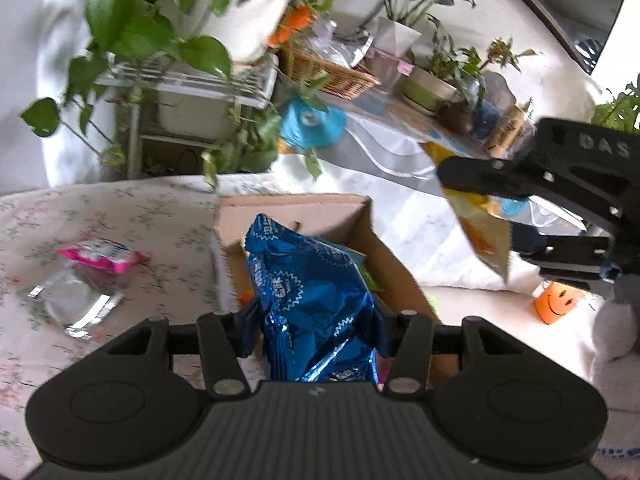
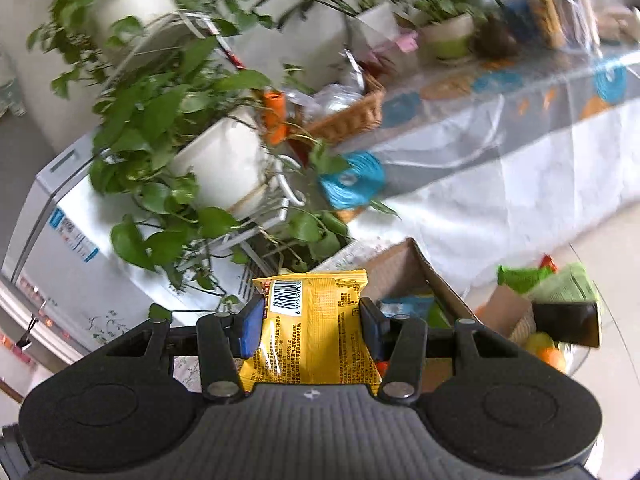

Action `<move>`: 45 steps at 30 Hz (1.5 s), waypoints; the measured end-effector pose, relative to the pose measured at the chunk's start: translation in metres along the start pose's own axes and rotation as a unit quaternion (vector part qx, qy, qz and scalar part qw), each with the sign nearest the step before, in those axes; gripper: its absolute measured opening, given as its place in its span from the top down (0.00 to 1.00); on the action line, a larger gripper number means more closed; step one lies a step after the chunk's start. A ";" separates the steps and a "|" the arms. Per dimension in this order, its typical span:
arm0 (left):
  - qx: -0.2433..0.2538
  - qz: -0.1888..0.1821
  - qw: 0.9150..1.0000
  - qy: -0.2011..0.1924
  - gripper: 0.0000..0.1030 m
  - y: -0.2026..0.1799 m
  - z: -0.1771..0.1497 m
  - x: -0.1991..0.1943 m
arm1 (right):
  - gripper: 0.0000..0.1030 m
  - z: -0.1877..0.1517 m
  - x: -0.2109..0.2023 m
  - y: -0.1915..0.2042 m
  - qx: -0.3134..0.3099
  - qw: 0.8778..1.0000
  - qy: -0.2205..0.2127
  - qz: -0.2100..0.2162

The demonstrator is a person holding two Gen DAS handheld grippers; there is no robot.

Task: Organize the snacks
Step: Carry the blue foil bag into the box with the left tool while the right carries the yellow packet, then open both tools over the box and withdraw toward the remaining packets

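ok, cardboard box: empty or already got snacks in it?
Not empty. The open cardboard box already holds several packets: green and light-blue wrappers show inside it. How full it is, cannot tell.

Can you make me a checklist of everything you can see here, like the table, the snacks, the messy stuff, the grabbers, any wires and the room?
Surface: flowered tablecloth, partly bare.
Job's things: blue foil snack bag in the left gripper; yellow snack packet in the right gripper; open cardboard box already holding packets; pink packet and silver packet lying on the cloth.
Clutter: orange smiley cup.
Grippers: both shut on their snacks.
Cables: nothing seen.
Surroundings: leafy potted plants, wicker basket, white freezer.
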State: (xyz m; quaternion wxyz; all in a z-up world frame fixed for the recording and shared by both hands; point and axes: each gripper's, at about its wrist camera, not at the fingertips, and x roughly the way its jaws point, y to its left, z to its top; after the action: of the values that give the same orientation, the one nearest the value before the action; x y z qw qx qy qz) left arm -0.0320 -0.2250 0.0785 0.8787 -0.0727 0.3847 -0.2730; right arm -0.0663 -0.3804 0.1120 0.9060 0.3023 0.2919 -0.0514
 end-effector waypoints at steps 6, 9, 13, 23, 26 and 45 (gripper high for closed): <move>0.024 -0.021 0.999 0.025 0.47 -0.021 -0.010 0.022 | 0.43 0.001 0.004 -0.010 0.030 0.999 0.002 -0.027; 0.030 -0.030 0.999 0.035 0.30 -0.027 -0.013 0.026 | 0.36 0.002 0.004 -0.016 0.051 0.998 0.002 -0.034; 0.048 -0.023 0.998 0.018 0.21 -0.029 -0.011 0.016 | 0.22 0.003 0.002 -0.019 0.064 0.997 -0.002 -0.031; 0.022 -0.001 0.999 0.031 0.21 -0.006 -0.004 0.004 | 0.17 0.003 0.006 -0.004 0.038 0.999 0.006 -0.008; 0.004 -0.009 1.000 0.028 0.21 0.002 -0.004 0.001 | 0.16 0.003 0.007 -0.001 0.030 0.999 0.008 -0.008; -0.042 0.045 0.998 0.014 0.21 0.079 0.013 -0.029 | 0.14 -0.002 0.016 0.022 -0.012 1.000 0.026 0.012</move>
State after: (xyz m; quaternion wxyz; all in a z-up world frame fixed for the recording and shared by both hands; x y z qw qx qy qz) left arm -0.0054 -0.1437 0.0796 0.8806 -0.0884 0.4113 -0.2180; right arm -0.0484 -0.3602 0.1126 0.9022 0.2963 0.3121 -0.0295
